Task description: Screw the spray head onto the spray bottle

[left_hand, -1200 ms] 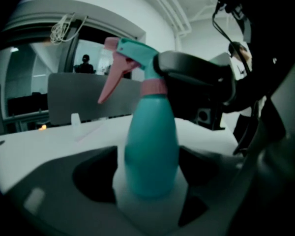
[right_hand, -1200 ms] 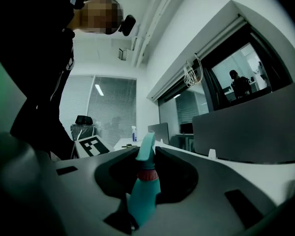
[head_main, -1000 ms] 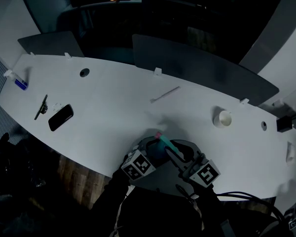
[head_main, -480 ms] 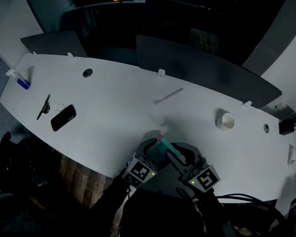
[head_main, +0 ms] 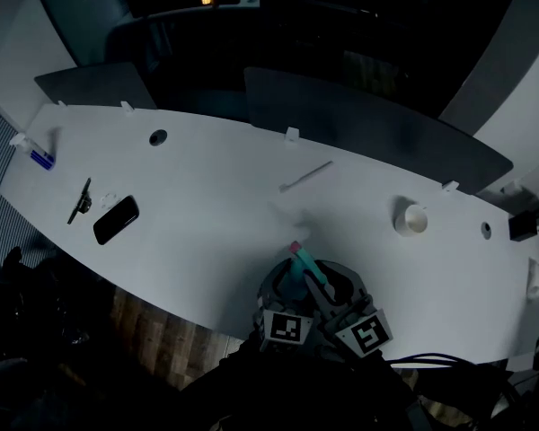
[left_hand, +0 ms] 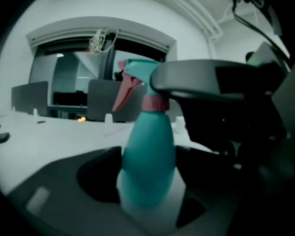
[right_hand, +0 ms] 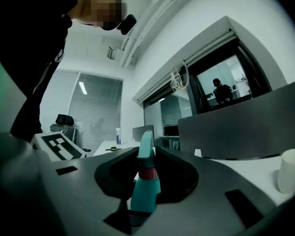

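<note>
A teal spray bottle [head_main: 302, 264] with a pink collar and trigger stands at the near edge of the white table [head_main: 207, 196], its spray head on top. My left gripper [head_main: 290, 287] reaches from below; its jaws have just been closing, with the bottle's wide body [left_hand: 148, 166] between them and their sides against it. My right gripper [head_main: 318, 282] comes from the right, shut on the spray head [right_hand: 146, 144]. In the left gripper view one right finger [left_hand: 201, 78] lies across the head. The bottle's lower end is hidden by the jaws.
On the table's right stands a white cup [head_main: 413, 218], also showing as a cup [right_hand: 291, 170] in the right gripper view. A black phone [head_main: 116, 220] and a dark tool [head_main: 78, 199] lie far left, a thin white rod [head_main: 305, 175] mid-table. Grey dividers [head_main: 368, 124] line the back edge.
My left gripper has swung round from the bottle's left to just below it, so its marker cube now sits beside the right one. The bottle and right gripper have stayed put.
</note>
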